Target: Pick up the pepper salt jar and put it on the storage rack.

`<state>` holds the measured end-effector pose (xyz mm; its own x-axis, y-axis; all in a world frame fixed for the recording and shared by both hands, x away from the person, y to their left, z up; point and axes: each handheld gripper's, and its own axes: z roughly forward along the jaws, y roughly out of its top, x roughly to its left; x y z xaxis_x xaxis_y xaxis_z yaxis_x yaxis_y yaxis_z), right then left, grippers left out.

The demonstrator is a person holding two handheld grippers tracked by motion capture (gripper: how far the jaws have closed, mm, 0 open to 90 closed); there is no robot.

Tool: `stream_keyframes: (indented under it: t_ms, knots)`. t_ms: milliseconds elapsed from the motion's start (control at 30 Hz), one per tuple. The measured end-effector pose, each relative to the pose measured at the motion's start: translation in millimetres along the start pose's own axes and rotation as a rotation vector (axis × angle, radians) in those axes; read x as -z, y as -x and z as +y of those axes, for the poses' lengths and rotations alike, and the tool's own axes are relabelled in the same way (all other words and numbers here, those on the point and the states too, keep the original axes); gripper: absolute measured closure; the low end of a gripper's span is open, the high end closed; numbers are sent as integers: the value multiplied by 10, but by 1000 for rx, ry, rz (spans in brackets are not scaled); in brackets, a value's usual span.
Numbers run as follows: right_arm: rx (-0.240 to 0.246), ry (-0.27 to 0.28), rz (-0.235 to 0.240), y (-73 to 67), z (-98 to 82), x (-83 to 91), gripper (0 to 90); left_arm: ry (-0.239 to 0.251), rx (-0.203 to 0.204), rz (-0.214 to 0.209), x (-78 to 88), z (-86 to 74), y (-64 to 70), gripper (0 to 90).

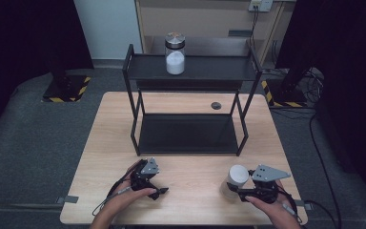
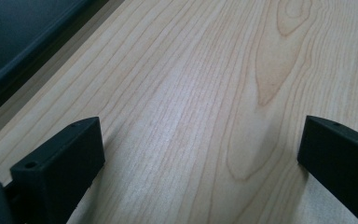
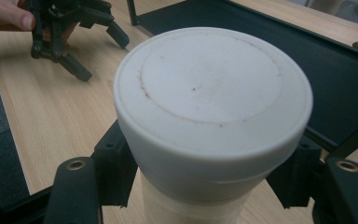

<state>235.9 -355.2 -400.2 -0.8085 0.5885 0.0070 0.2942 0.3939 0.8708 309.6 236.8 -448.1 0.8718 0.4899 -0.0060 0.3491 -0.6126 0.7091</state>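
A cream container with a white lid [image 1: 236, 179] stands on the wooden table [image 1: 195, 176] near its front right. My right gripper [image 1: 231, 190] is shut on its body just below the lid [image 3: 213, 88], one black jaw on each side, held by a hand. My left gripper [image 1: 158, 189] rests at the front left in the other hand. In the left gripper view its jaws stand wide apart over bare wood, so the left gripper [image 2: 200, 154] is open with nothing between them. The right gripper view shows that left gripper [image 3: 101, 55] farther off.
A black two-tier shelf [image 1: 190, 69] stands at the middle back of the table, its lower tray [image 1: 186, 133] bare. A glass jar of white powder with a metal lid [image 1: 175, 53] sits on the top tier. A small dark round disc [image 1: 216, 105] lies behind the shelf.
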Motion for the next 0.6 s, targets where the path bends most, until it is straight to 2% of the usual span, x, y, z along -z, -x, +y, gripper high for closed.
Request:
stream_keyframes:
  t_ms: [300, 600]
  knots:
    - [-5, 10, 8, 54, 63, 66, 362, 0, -1, 0, 0, 1, 0, 0]
    - [9, 14, 14, 104, 229, 118, 361, 0, 0, 0, 0, 0, 0, 0]
